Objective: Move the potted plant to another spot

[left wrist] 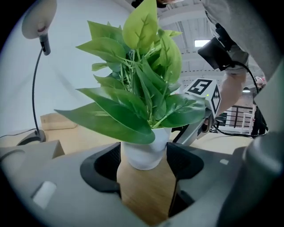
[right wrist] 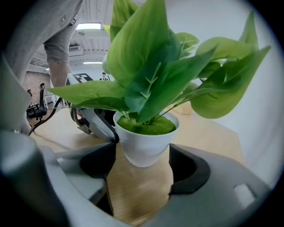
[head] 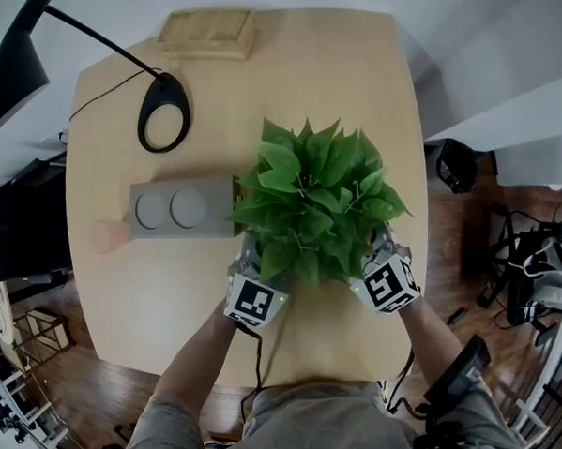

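Plant: the potted plant (head: 312, 206) stood on the table (head: 364, 82), between my tongs.
Tongs: left gripper (head: 247, 262) and right gripper (head: 383, 245) both gaped, holding nothing.
Risk: I feared uneven closing would tip it.

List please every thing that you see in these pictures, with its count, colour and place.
table: one, light wood, under everything
potted plant: one, green leaves, white pot, middle of the table
desk lamp: one, black, far left
box: one, grey, two round discs on top, left of the plant
cylinder: one, pinkish, at the box's left end
wooden board: one, far edge
left gripper: grey, jaws open, pot at their tips
right gripper: grey, jaws open, pot at their tips
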A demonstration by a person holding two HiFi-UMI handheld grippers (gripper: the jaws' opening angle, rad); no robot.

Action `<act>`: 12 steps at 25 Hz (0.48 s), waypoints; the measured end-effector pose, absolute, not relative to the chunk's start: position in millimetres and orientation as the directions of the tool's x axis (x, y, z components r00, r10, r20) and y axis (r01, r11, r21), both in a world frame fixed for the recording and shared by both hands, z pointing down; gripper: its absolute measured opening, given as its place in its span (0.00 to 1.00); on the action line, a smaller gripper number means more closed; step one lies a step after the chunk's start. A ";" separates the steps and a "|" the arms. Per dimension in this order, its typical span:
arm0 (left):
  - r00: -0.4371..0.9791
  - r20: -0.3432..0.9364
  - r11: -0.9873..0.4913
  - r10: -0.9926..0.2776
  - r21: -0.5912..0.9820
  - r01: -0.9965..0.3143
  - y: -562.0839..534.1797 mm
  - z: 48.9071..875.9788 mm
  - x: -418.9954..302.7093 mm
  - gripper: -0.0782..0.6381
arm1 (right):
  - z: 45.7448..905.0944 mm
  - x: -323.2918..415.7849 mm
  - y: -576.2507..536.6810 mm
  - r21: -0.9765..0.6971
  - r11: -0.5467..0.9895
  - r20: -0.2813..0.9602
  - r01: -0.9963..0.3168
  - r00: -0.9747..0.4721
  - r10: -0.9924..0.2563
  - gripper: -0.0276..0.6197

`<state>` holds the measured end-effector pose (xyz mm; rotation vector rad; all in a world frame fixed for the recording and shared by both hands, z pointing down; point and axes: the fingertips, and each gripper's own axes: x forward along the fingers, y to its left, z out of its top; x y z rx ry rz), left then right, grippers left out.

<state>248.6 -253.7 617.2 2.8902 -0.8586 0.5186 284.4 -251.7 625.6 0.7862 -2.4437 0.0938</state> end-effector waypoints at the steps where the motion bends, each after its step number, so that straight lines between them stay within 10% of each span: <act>1: 0.789 0.341 -0.843 -0.511 -0.022 -0.537 -253.9 616.7 249.7 0.55 | 625.3 284.3 -252.9 0.110 0.826 0.533 -0.553 -0.668 -0.519 0.63; 12: 0.789 0.350 -0.843 -0.505 -0.005 -0.538 -250.2 614.6 248.9 0.54 | 622.6 284.1 -249.9 0.111 0.805 0.522 -0.582 -0.655 -0.546 0.56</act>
